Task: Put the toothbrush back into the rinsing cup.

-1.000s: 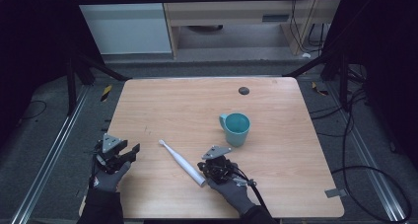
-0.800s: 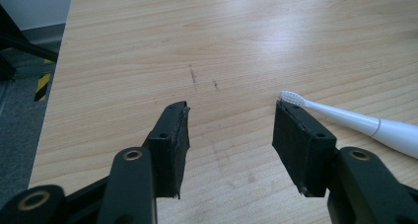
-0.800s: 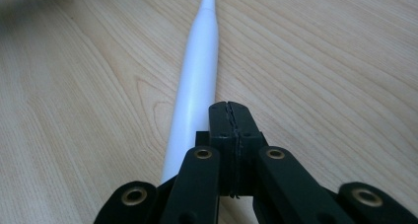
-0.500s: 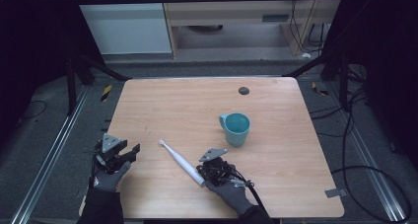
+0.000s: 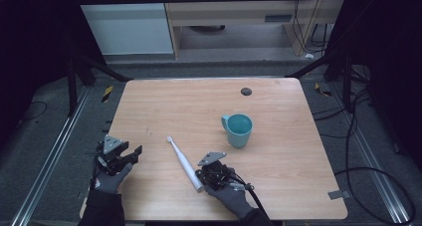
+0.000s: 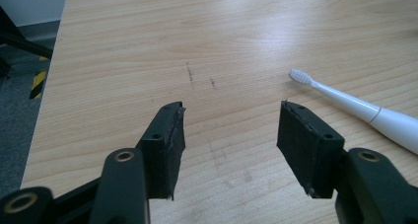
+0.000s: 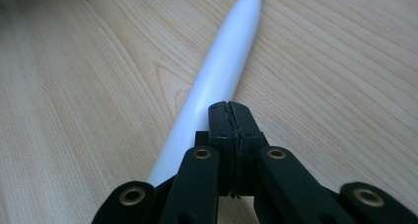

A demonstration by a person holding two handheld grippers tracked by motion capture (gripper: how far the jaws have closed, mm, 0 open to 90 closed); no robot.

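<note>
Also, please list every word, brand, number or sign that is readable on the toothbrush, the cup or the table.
None can be read.
White toothbrush: plain, no print visible.
Teal cup: no marking visible.
Wooden table: only faint scuff marks, no text.

Bare table (image 5: 164, 106) spreads ahead of both hands, broken by the toothbrush (image 5: 183, 161) and teal mug (image 5: 238, 130).

table (image 5: 278, 111): pale wood grain, smooth, soft sheen
toothbrush (image 7: 217, 71): white plastic, smooth, glossy
cup (image 5: 238, 130): teal, smooth, slightly glossy
pads (image 6: 300, 135): black, matt, rough-textured
floor (image 5: 54, 136): grey, matt, rough like carpet
</note>
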